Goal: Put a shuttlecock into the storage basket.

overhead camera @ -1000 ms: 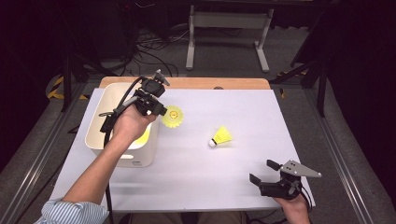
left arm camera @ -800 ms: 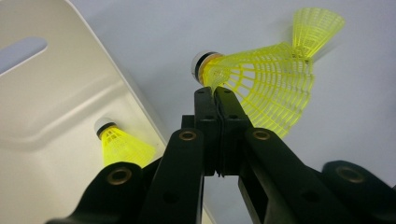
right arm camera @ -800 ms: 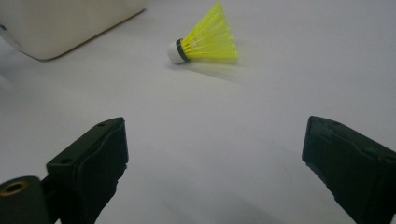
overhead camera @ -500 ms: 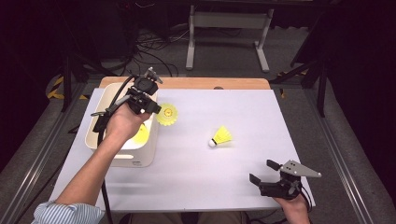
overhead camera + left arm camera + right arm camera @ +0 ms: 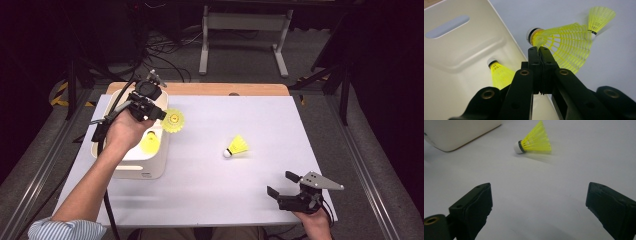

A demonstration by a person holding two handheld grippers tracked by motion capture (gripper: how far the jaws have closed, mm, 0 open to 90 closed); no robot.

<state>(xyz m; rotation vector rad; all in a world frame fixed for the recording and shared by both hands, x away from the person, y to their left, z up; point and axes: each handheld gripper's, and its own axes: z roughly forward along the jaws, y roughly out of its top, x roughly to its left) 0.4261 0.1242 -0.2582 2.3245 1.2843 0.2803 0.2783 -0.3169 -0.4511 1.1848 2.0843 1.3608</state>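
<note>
My left gripper [image 5: 159, 114] is shut on the skirt of a yellow shuttlecock [image 5: 173, 120], held in the air at the right rim of a cream box [image 5: 131, 164]. In the left gripper view the closed jaws pinch the mesh of that shuttlecock [image 5: 564, 42], with the gripper [image 5: 539, 51] above the cream box [image 5: 461, 50]. A second shuttlecock [image 5: 149, 142] [image 5: 499, 72] lies inside the box. A third shuttlecock [image 5: 236, 147] [image 5: 534, 141] lies on its side on the white table [image 5: 225, 200]. My right gripper [image 5: 282, 184] [image 5: 539, 202] rests open near the table's front right edge, with nothing between its jaws.
A wooden strip [image 5: 225, 89] runs along the table's far edge. Beyond it are a metal stand [image 5: 242, 30] and cables on the floor. A corner of the box [image 5: 456, 132] lies far left in the right gripper view.
My left gripper has carried the held shuttlecock a little to the left, closer over the box's rim. The right gripper has stayed still.
</note>
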